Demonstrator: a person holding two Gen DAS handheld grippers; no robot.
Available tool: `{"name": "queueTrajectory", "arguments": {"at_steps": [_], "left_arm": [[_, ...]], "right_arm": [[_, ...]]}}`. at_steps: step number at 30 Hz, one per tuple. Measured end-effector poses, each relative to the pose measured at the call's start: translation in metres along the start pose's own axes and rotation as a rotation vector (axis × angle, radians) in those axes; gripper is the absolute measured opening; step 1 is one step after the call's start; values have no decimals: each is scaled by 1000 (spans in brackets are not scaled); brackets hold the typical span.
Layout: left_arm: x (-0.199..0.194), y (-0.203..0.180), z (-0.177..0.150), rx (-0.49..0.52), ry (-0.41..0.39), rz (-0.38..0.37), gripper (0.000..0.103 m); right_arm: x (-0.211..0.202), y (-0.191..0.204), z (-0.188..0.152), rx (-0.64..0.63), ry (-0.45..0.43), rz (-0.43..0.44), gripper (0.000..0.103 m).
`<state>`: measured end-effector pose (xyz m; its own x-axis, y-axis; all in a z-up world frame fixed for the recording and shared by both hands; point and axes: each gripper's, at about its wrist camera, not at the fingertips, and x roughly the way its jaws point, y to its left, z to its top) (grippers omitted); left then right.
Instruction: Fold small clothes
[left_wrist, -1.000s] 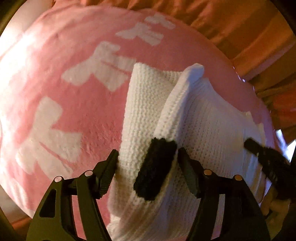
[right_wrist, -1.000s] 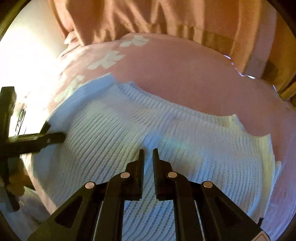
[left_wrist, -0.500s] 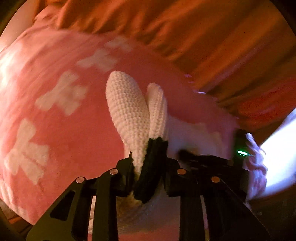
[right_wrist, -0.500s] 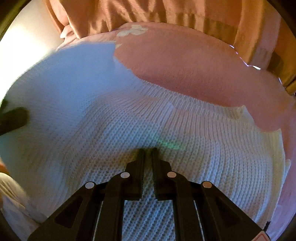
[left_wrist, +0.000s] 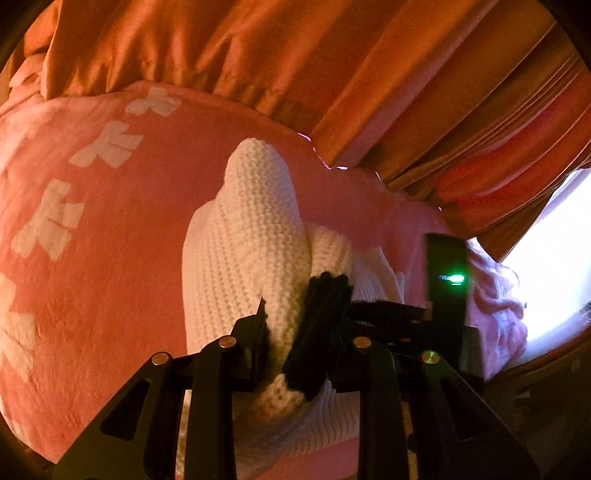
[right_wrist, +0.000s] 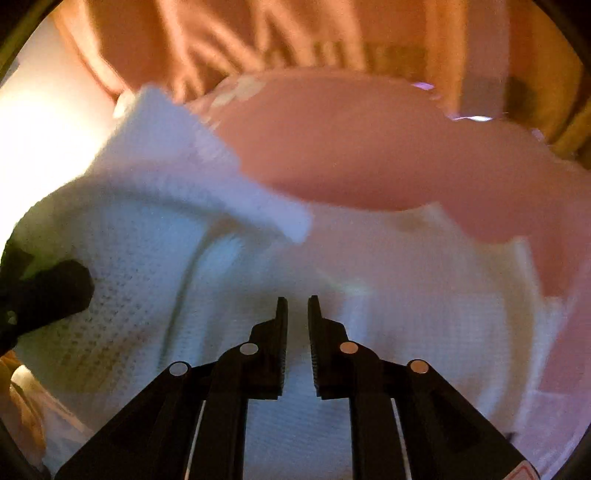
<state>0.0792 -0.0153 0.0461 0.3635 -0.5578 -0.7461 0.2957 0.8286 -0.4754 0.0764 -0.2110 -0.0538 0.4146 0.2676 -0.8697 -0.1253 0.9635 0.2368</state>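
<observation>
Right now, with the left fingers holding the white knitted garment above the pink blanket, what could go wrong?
1. The left gripper pinches a bunched fold of the white knitted garment with its black trim; the bunch may slip or drag the layers unevenly.
2. The right gripper, jaws just slightly parted, holds nothing, so the garment could slide on the pink blanket.
3. The two grippers are close and might collide.

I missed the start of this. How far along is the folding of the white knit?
Done: nothing finished shows. In hand: the left gripper has just clamped the white knit by its black-trimmed edge, raised off the pink blanket; the right gripper, slightly apart, holds nothing. Left: laying that fold over and flattening it.
</observation>
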Motion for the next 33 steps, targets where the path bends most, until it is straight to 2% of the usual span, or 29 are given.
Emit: {"name": "queueTrajectory", "arguments": {"at_steps": [6, 8, 9, 10, 11, 13, 15, 16, 17, 18, 19, 22, 24, 26, 28, 30, 33], "left_arm": [[18, -35, 0, 29, 7, -22, 24], [27, -52, -4, 62, 7, -27, 24], [34, -60, -8, 74, 15, -19, 25], [42, -65, -12, 82, 26, -10, 30], [53, -70, -19, 96, 46, 4, 39], [82, -80, -38, 148, 129, 48, 44], [92, -83, -49, 168, 173, 48, 45], [93, -85, -53, 176, 180, 34, 53], [87, -88, -57, 194, 169, 27, 70], [80, -91, -61, 213, 153, 17, 78], [73, -93, -62, 229, 140, 5, 88], [41, -99, -68, 305, 76, -11, 90], [17, -94, -69, 331, -7, -2, 92], [-2, -83, -64, 326, -88, 20, 94], [-9, -68, -57, 303, -121, 64, 95], [-11, -50, -49, 268, -147, 130, 95], [-8, -27, -43, 235, -135, 207, 95]], "right_arm": [[-34, -45, 0, 92, -64, -21, 12], [-46, -58, -3, 110, -87, -35, 15], [-50, -66, -5, 118, -93, -45, 21], [-54, -76, -10, 133, -97, -66, 24], [-56, -82, -13, 142, -95, -79, 24], [-58, -94, -19, 163, -92, -96, 24], [-62, -106, -27, 186, -84, -87, 24], [-64, -111, -30, 197, -84, -78, 24], [-69, -115, -34, 208, -87, -56, 24], [-74, -117, -38, 214, -92, -26, 28], [-77, -119, -42, 216, -98, -4, 37], [-83, -108, -42, 199, -118, 94, 55], [-77, -96, -39, 188, -106, 149, 63], [-63, -86, -36, 190, -74, 210, 64], [-46, -75, -35, 197, -28, 250, 64], [-26, -65, -32, 199, 19, 244, 64], [-6, -55, -30, 205, 58, 221, 65]]}}
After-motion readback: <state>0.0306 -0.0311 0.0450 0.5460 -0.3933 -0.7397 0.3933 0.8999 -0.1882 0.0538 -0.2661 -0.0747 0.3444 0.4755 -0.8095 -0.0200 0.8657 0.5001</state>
